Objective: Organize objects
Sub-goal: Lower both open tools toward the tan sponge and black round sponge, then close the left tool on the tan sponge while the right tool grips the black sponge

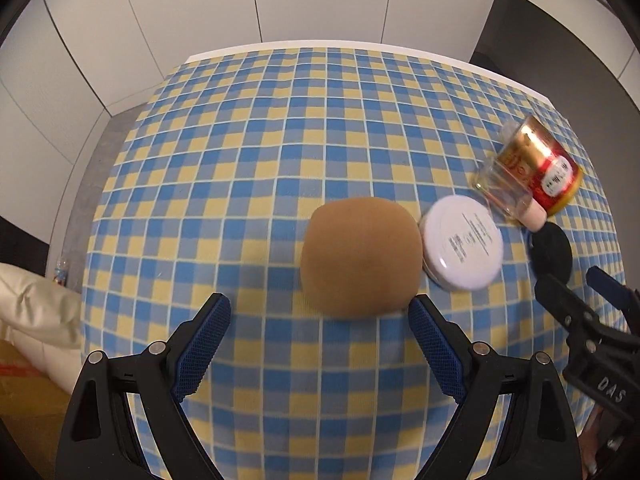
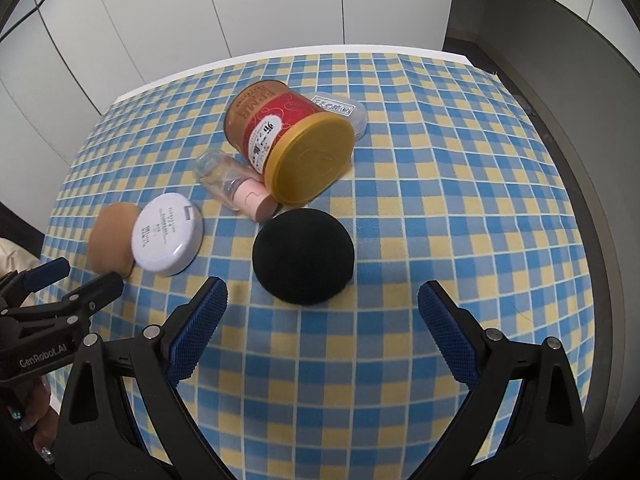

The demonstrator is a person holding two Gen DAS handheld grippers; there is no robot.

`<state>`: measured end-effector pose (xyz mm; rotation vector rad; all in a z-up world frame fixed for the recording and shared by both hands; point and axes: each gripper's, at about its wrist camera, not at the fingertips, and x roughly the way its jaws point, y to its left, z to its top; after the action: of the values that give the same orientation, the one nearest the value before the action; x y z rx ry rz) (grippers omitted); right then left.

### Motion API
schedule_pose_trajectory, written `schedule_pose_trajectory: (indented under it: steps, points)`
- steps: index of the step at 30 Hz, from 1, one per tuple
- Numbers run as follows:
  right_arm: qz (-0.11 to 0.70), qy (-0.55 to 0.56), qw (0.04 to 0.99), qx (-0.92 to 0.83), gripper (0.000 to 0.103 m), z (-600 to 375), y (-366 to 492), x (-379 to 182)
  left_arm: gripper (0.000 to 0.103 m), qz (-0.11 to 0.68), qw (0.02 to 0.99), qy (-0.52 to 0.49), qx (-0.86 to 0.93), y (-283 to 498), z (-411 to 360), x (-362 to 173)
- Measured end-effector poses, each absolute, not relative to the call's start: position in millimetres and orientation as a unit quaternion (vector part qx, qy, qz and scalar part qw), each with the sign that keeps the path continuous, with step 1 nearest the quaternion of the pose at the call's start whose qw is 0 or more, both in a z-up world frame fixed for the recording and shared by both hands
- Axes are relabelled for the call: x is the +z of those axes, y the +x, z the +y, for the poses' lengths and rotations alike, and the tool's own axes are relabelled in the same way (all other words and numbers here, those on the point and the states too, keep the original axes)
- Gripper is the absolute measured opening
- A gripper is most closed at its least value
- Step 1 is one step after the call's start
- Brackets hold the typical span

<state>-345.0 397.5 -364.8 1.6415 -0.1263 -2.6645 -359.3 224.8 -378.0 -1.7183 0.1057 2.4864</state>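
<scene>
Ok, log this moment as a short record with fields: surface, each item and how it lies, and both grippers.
surface: checked tablecloth, blue and yellow
tan puff: flat, ahead of left gripper
black puff: flat, ahead of right gripper
white compact: touching the tan puff
clear bottle: on its side, pink cap, against the canister
red canister: on its side, yellow lid facing the camera
clear case: behind the canister
left gripper: open, holding nothing
right gripper: open, holding nothing

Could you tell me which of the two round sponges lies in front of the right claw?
The black sponge; the tan sponge lies further left, beside the white compact.
</scene>
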Motion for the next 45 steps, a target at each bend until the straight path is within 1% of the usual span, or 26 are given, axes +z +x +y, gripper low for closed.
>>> schedule_pose_trajectory:
  steps: [6,9,10,11,12,13,14,16,17,24,35,45]
  points:
    - [-0.033,0.518,0.006,-0.855,0.098,390,-352,-373,0.091,0.042,0.061,-0.558,0.827,-368,235,-382]
    - [-0.025,0.514,0.003,-0.857,0.092,389,-353,-372,0.091,0.040,0.062,-0.555,0.828,-374,240,-382]
    - [-0.017,0.512,-0.001,-0.859,0.087,386,-354,-373,0.088,0.039,0.063,-0.554,0.829,-374,241,-382]
    - [-0.009,0.510,-0.006,-0.860,0.079,383,-355,-373,0.085,0.041,0.064,-0.546,0.834,-374,243,-381]
    - [0.000,0.508,-0.012,-0.861,0.075,381,-355,-373,0.070,0.044,0.068,-0.539,0.839,-374,245,-379]
    - [0.000,0.503,-0.008,-0.864,0.063,380,-355,-372,0.061,0.049,0.073,-0.533,0.841,-373,249,-377]
    - [0.003,0.501,-0.009,-0.865,0.052,379,-355,-371,0.060,0.057,0.073,-0.532,0.842,-372,252,-375]
    - [0.005,0.500,-0.006,-0.866,0.051,379,-355,-370,0.055,0.066,0.068,-0.532,0.842,-373,256,-375]
    - [0.006,0.500,-0.005,-0.866,0.051,380,-355,-370,0.054,0.066,0.066,-0.531,0.842,-373,257,-374]
    - [0.007,0.500,-0.003,-0.866,0.050,384,-355,-369,0.054,0.049,0.060,-0.535,0.841,-375,253,-371]
    - [0.007,0.502,-0.003,-0.865,0.050,387,-355,-362,0.053,0.047,0.060,-0.527,0.846,-361,238,-348]
    - [0.008,0.494,-0.002,-0.870,0.050,386,-348,-331,0.053,0.036,0.051,-0.517,0.854,-358,232,-311]
